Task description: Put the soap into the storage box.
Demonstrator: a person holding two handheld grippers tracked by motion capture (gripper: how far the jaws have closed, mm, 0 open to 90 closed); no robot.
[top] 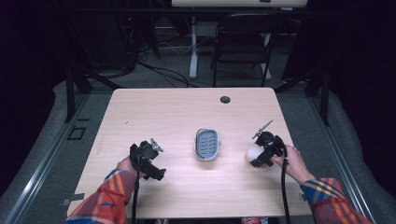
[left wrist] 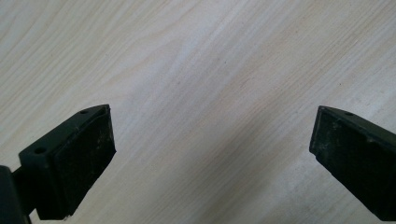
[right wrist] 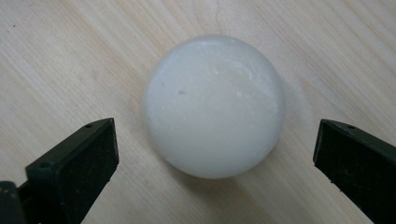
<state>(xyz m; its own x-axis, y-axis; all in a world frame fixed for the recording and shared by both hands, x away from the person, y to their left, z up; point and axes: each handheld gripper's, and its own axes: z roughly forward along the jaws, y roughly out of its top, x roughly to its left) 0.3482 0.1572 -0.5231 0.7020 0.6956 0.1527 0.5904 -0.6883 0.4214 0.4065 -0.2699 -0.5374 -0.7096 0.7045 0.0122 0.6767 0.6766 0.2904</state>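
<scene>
A round white soap bar lies on the light wood table, at the table's right in the high view. My right gripper is open just behind it, one jaw on each side, neither touching it. In the high view the right gripper sits right beside the soap. A grey soap dish with a slotted floor rests at the table's middle. My left gripper is open over bare wood, nothing between its jaws; in the high view the left gripper is left of the dish.
A round cable hole sits near the table's far edge. Beyond the table stand a black chair and a white desk leg. Bare wood surrounds the dish on all sides.
</scene>
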